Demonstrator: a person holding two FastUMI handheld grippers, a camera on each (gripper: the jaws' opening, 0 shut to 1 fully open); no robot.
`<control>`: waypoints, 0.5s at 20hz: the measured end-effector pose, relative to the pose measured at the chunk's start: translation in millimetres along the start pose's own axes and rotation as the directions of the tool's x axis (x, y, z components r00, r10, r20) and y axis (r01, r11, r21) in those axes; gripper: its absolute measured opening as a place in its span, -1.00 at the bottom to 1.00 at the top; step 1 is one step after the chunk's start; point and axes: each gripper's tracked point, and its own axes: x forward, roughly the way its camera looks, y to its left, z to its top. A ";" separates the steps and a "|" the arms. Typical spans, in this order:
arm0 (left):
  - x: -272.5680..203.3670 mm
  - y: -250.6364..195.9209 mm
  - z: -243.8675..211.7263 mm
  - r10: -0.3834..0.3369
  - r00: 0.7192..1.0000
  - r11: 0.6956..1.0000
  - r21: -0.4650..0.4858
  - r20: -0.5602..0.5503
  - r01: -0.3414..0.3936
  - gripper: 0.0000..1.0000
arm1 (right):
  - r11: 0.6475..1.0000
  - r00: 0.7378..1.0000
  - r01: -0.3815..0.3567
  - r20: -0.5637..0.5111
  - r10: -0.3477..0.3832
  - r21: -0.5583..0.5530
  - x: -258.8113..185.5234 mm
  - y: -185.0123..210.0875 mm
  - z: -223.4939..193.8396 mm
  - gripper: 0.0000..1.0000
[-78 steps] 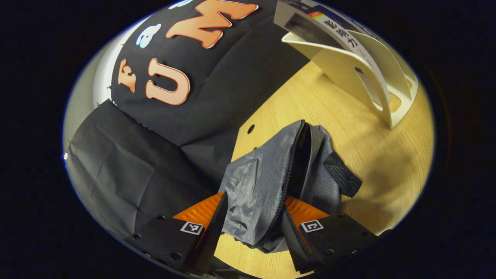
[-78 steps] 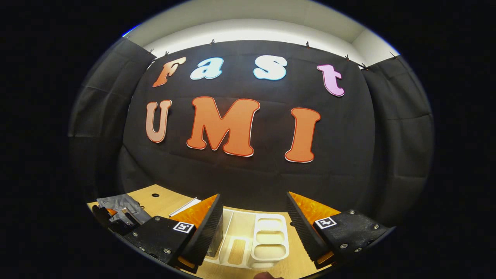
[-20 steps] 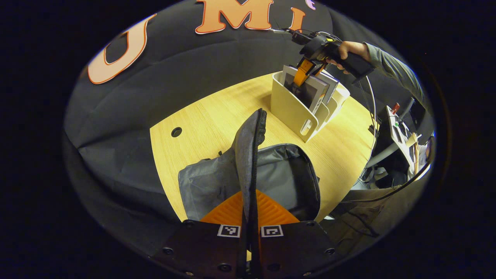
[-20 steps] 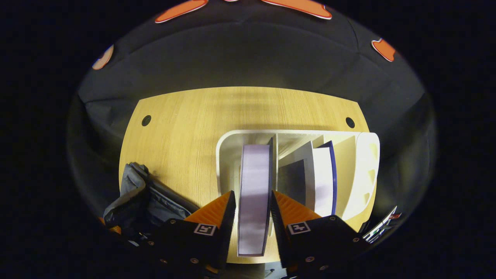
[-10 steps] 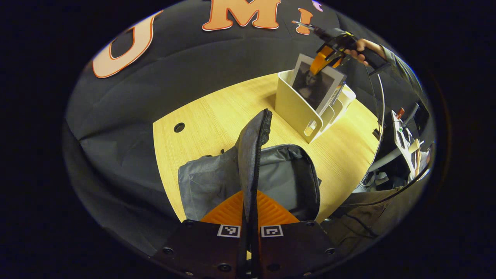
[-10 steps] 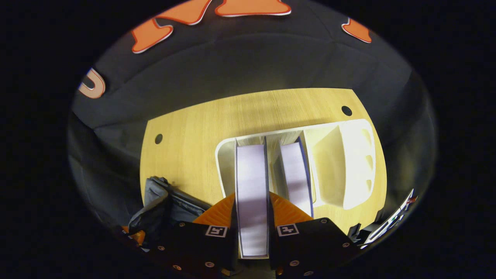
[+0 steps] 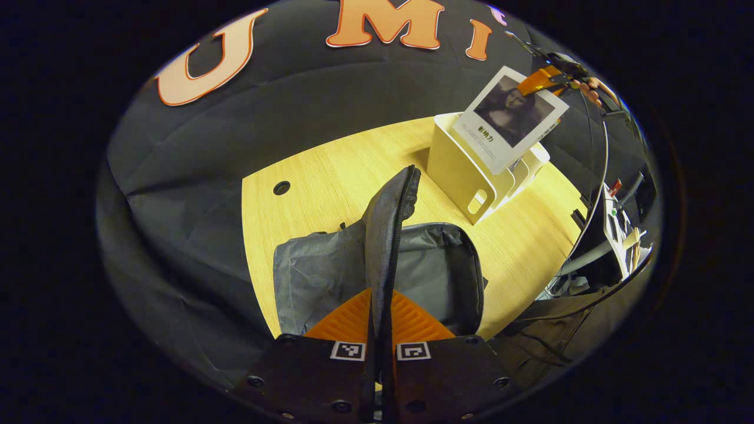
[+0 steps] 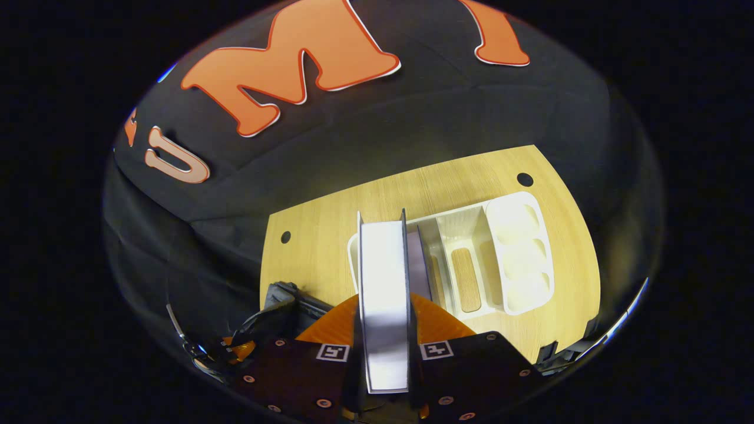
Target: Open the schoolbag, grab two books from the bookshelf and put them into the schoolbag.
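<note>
I see the wooden table bearing the grey schoolbag, with the white bookshelf near it.

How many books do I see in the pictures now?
2. One book is gripped between the jaws of the right gripper, lifted above the bookshelf. A second book stands in the shelf behind it. Others may be hidden.

Schoolbag before bookshelf

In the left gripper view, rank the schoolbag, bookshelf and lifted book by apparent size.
1. schoolbag, largest, though nearest the camera
2. bookshelf and book: look alike, unranked; the book hides part of the bookshelf
</note>
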 end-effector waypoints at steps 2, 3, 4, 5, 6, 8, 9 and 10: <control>-0.3 -3.8 0.1 0.002 1.000 1.000 -0.021 -0.001 -0.002 -0.89 | 0.998 0.998 -0.053 0.021 0.053 0.013 -15.9 2.4 -1.8 -0.43; 1.0 -6.5 0.2 0.001 1.000 1.000 -0.024 -0.003 -0.001 -0.89 | 0.997 0.996 -0.081 0.028 0.080 0.019 -21.4 5.5 -4.8 -0.43; 1.4 -9.8 -0.8 0.005 1.000 1.000 -0.022 -0.004 -0.005 -0.89 | 0.993 0.994 -0.109 0.032 0.109 0.031 -25.8 8.2 -8.0 -0.42; 2.4 -12.6 -0.3 0.007 1.000 1.000 -0.016 -0.005 -0.007 -0.89 | 0.988 0.989 -0.148 0.029 0.147 0.046 -28.7 12.4 -12.3 -0.43; 3.8 -16.7 -0.3 0.006 1.000 1.000 -0.012 -0.007 -0.006 -0.99 | 0.980 0.982 -0.186 0.028 0.185 0.067 -31.7 17.2 -17.6 -0.43; 4.8 -24.5 -0.3 -0.001 1.000 1.000 0.003 -0.009 0.001 -0.99 | 0.968 0.972 -0.234 0.018 0.233 0.091 -34.3 22.2 -31.7 -0.43; 4.7 -26.7 -0.5 0.002 1.000 1.000 0.009 -0.008 -0.002 -0.89 | 0.967 0.971 -0.238 0.015 0.238 0.090 -34.6 21.5 -38.9 -0.43; 5.1 -29.5 -1.0 0.001 1.000 1.000 0.011 -0.008 -0.001 -0.89 | 0.967 0.970 -0.242 0.012 0.242 0.085 -34.9 20.3 -46.6 -0.43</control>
